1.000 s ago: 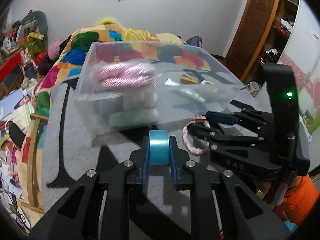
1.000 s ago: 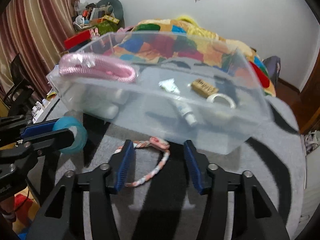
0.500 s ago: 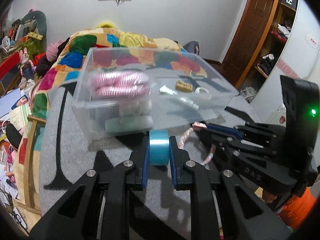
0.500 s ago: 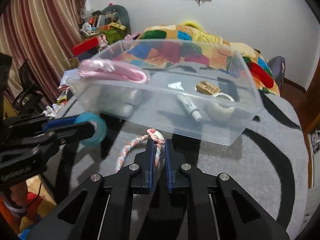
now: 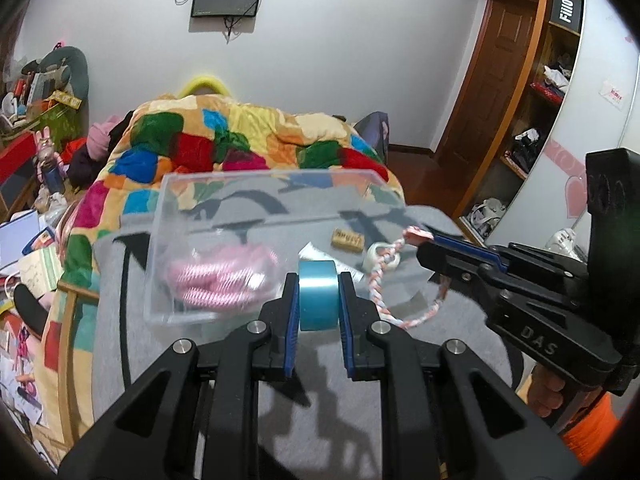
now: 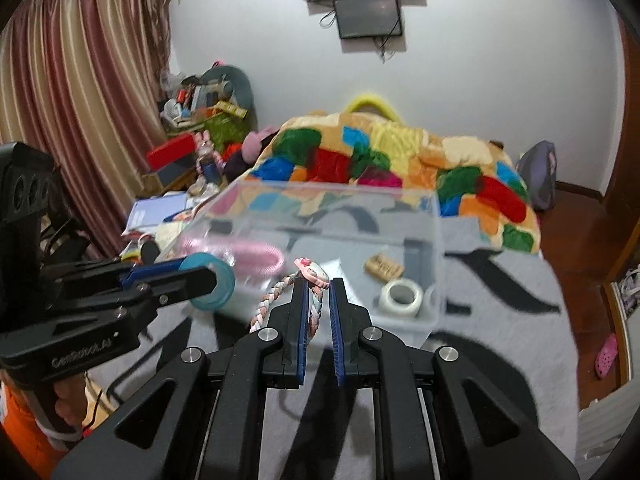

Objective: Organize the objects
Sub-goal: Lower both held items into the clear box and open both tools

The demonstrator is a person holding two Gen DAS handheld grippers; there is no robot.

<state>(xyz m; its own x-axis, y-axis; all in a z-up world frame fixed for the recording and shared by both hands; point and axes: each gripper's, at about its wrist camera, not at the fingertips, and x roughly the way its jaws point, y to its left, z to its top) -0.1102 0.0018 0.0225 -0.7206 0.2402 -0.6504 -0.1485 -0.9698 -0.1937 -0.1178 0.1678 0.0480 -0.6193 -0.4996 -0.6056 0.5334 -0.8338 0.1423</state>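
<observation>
The clear plastic bin [image 5: 224, 308] is the big thing here, a see-through rectangular tub with thin glossy walls, sitting on a fuzzy gray rug [image 5: 420, 360] with black swirls. Behind it there's a puffy patchwork quilt [image 5: 240, 140] in loud color blocks.

Inside the bin, at the left end, is a pink coiled bundle [image 5: 224, 276], ribbed and stringy looking. Toward the right end lie a white tape ring [image 6: 401, 295] and a little tan block [image 6: 383, 267] with printing I can't read.

The left gripper [image 5: 318, 300] has its blue-padded jaws clamped on a teal tape roll [image 5: 317, 294], smooth and shiny, standing on edge between the pads and held up at the near wall of the bin.

The right gripper [image 6: 318, 304] is pinching a braided rope [image 5: 380, 292], pink and white twisted cord with a small pink knob at the end poking out above the pads. The rest of it dangles in a loop below, in front of the bin's near side, off the rug. The two grippers are near each other.
</observation>
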